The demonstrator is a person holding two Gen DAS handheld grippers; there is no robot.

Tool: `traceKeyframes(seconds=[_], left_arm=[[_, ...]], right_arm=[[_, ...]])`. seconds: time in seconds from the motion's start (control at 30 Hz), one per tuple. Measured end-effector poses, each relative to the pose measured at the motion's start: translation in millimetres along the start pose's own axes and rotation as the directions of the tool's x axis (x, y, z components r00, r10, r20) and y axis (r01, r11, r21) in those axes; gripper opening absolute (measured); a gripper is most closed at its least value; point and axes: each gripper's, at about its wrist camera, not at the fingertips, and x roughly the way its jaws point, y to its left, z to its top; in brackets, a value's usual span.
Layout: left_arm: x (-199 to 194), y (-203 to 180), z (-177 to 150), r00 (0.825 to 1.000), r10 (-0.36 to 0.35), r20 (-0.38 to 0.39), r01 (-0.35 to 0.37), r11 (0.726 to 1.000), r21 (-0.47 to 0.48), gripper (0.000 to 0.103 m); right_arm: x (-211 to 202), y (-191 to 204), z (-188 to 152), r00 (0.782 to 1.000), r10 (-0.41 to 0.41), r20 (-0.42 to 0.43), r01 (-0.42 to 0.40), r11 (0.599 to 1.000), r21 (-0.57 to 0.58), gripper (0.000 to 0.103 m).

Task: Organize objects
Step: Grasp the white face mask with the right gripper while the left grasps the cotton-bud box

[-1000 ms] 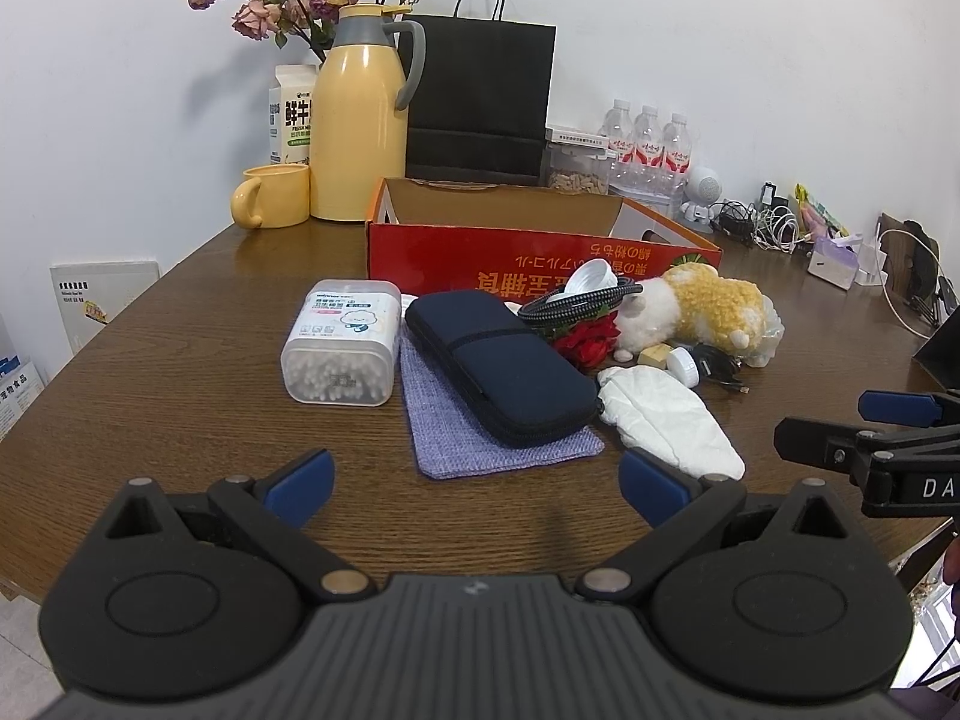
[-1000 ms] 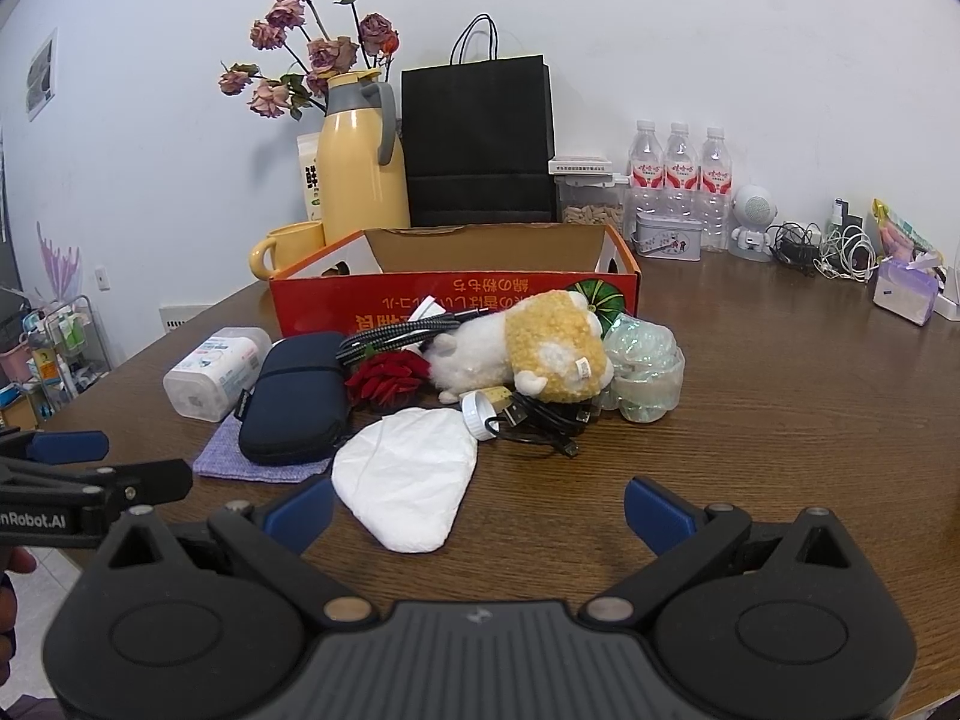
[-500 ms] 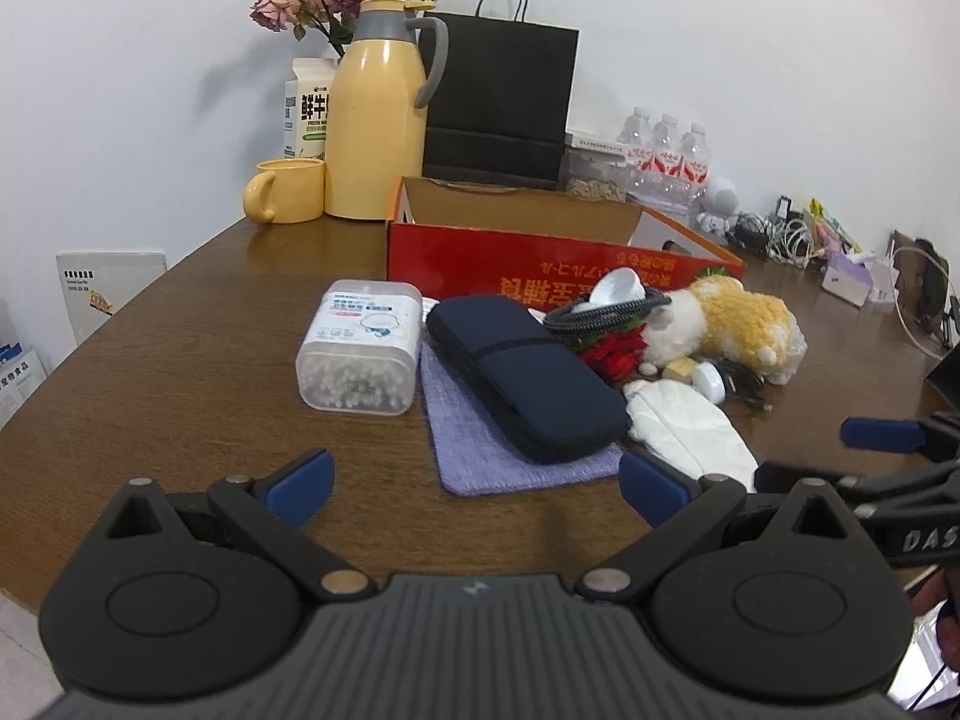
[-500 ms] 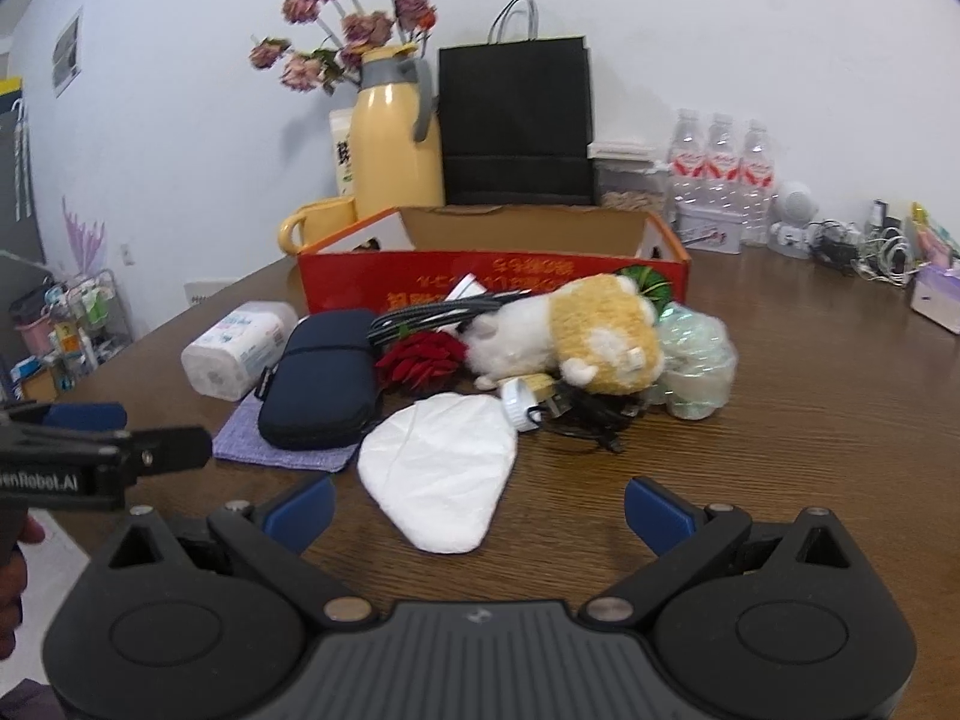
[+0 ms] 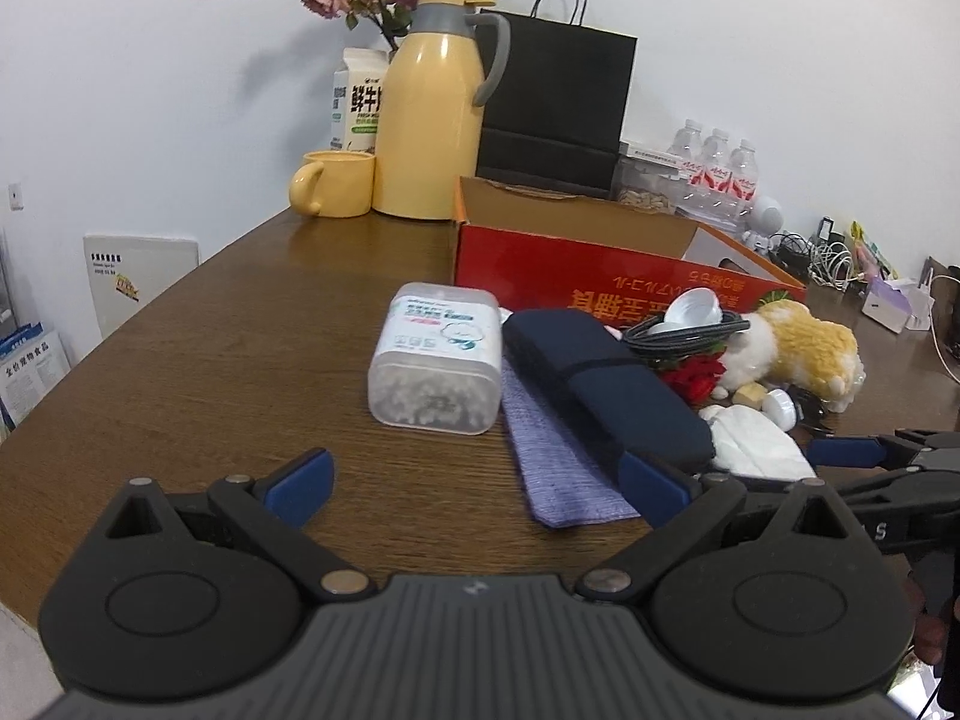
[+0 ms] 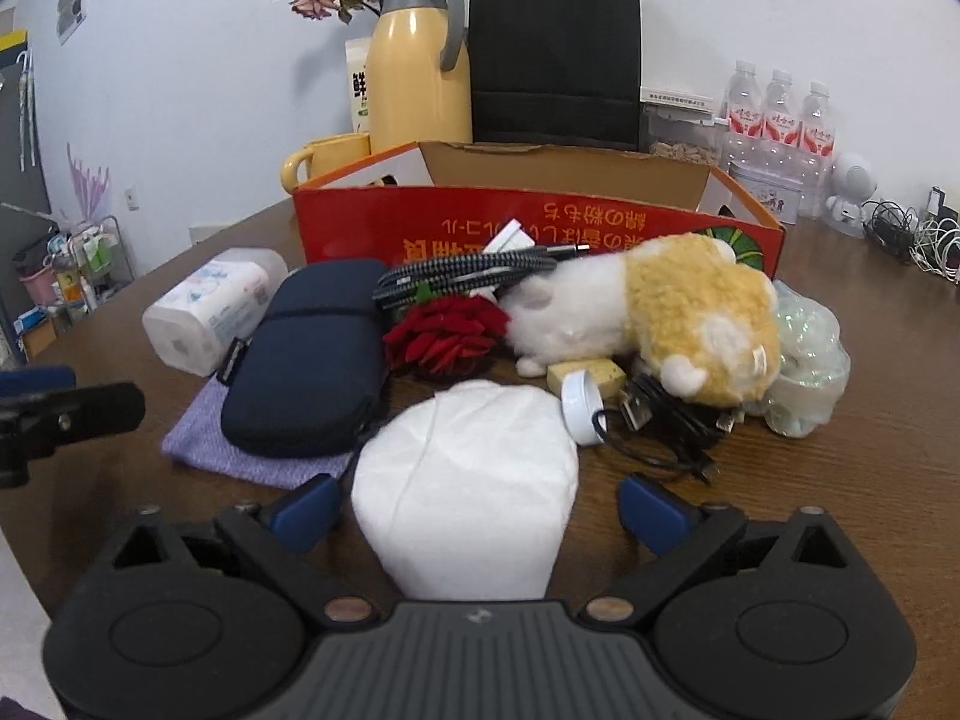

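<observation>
Spreading across the wooden table (image 5: 198, 348), the clutter lies near the red cardboard box (image 6: 540, 222). A navy pouch (image 6: 312, 360) rests on a purple cloth (image 6: 210, 444), left of the plush toy (image 6: 660, 318). The white cloth (image 6: 468, 480) lies between the right gripper's (image 6: 477, 507) wide, just-narrowing jaws, untouched. The left gripper (image 5: 474, 477) gapes wide, empty.

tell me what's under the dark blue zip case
The dark blue zip case lies on a lilac woven cloth, whose edges show on its left and near sides. The cloth lies on the wooden table. Anything else beneath the case is covered.
</observation>
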Motion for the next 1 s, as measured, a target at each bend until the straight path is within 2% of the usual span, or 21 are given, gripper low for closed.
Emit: traceKeyframes(seconds=[0.13,0.3,0.4,0.77,1.0], left_arm=[[3,4,0,1.000,-0.005,-0.011,0.005,1.000,-0.014,0.103],[2,6,1,1.000,0.000,-0.008,0.000,1.000,-0.013,0.103],[0,7,4,1.000,0.011,0.000,-0.011,1.000,-0.011,0.103],[-5,2,14,1.000,0.026,0.016,-0.026,1.000,0.007,0.103],[15,-2,39,0.998,0.054,0.025,-0.055,0.998,0.031,0.103]], right_arm=[[0,4,2,1.000,-0.003,0.007,0.003,1.000,-0.025,0.076],[-5,4,1,1.000,0.015,0.015,-0.015,1.000,-0.028,0.069],[-13,4,1,0.999,0.019,0.045,-0.017,0.999,-0.029,0.062],[-37,0,-3,0.995,0.031,0.091,-0.030,0.999,-0.016,0.056],[-50,-3,7,0.989,0.024,0.144,-0.020,0.999,-0.030,0.057]])
